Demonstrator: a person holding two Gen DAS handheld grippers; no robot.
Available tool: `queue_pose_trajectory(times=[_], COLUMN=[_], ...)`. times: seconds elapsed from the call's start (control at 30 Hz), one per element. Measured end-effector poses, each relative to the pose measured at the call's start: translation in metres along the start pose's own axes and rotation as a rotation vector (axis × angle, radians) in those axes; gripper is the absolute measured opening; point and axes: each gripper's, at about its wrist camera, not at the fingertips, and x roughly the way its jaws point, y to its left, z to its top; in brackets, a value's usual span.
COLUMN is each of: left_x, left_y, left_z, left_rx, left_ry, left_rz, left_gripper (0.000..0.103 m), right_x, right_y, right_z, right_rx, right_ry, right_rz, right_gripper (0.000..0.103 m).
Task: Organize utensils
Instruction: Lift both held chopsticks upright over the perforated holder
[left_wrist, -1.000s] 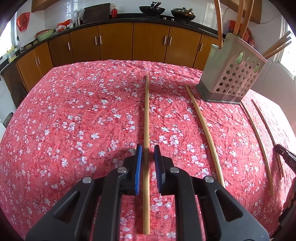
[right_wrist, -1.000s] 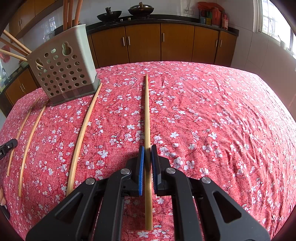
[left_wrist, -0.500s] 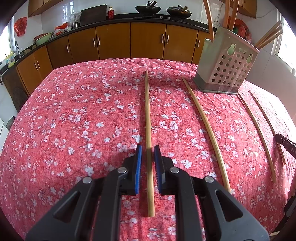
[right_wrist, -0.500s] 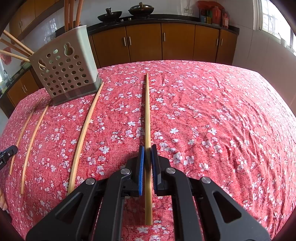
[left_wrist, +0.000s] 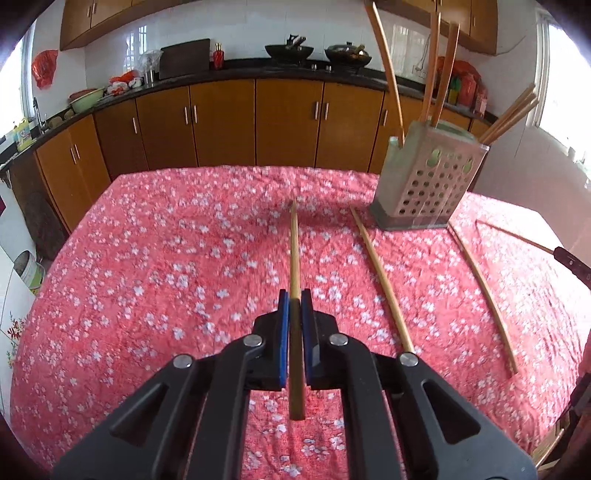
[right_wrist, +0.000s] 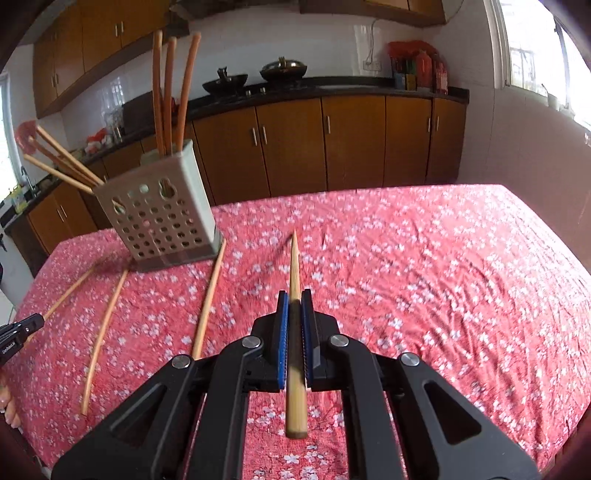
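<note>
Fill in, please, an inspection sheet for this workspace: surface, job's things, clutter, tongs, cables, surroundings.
surface: red flowered tablecloth, wrinkled.
job's things: grey perforated plastic utensil holder, upright; two loose bamboo chopsticks on the cloth.
clutter: nothing seen.
tongs: left tongs shut on one bamboo chopstick; right tongs shut on another bamboo chopstick.
cables: nothing seen.
surroundings: brown wooden cabinets; two black woks on the counter.

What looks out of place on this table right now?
Three chopsticks lie loose on the floral tablecloth beside the perforated holder instead of in it. Otherwise nothing stands out: the left gripper and the right gripper each clamp one chopstick, and nothing is spilled or damaged.
</note>
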Motion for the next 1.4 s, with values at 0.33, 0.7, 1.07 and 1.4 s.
queue_pose_trajectory(times=[0.33,0.7,1.07,1.4], left_x=[-0.067,-0.102,-0.156,-0.117], left_y=[-0.001,-0.024,-0.080,-0.100], left_z=[0.051,0.067,0.121,0.172], left_rx=[-0.072,-0.015,0.043,0.000], left_ry=[-0.220,-0.290,-0.461,-0.530], left_rz=[-0.070,-0.132,-0.239,-0.166], left_gripper=[0.008,0.007,0.007,0.007], right_x=[-0.037,-0.059,-0.116,-0.070], right_y=[-0.003,0.013,0.055,0.078], right_z=[0.037,0.060,0.117,0.150], right_rx=[0.036,0.057,-0.009,-0.019], right_ry=[-0.143,-0.210,-0.372,-0.392], right_rz=[0.034,0.120,0.282,0.270], right_gripper=[0.008,0.008,0.008,0.008])
